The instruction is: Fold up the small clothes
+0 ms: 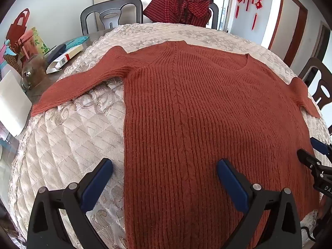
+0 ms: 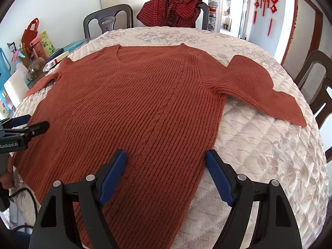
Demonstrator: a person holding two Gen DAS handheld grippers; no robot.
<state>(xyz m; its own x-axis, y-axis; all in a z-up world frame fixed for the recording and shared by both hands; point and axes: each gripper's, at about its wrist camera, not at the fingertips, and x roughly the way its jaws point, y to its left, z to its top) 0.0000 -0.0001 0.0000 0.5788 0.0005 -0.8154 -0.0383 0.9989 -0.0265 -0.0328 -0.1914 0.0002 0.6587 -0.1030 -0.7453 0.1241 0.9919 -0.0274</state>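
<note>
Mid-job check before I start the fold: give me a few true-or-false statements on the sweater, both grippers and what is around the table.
1. The rust-orange knitted sweater lies spread flat on the quilted table cover. True.
2. The left gripper is clamped on the sweater's hem. False: its jaws stand open over the sweater's left edge, holding nothing.
3. The right gripper is open. True.
4. Both sleeves are already folded over the body. False: the left sleeve and right sleeve each lie out to the side.
5. A red checked garment hangs over a chair at the table's far side. True.
</note>
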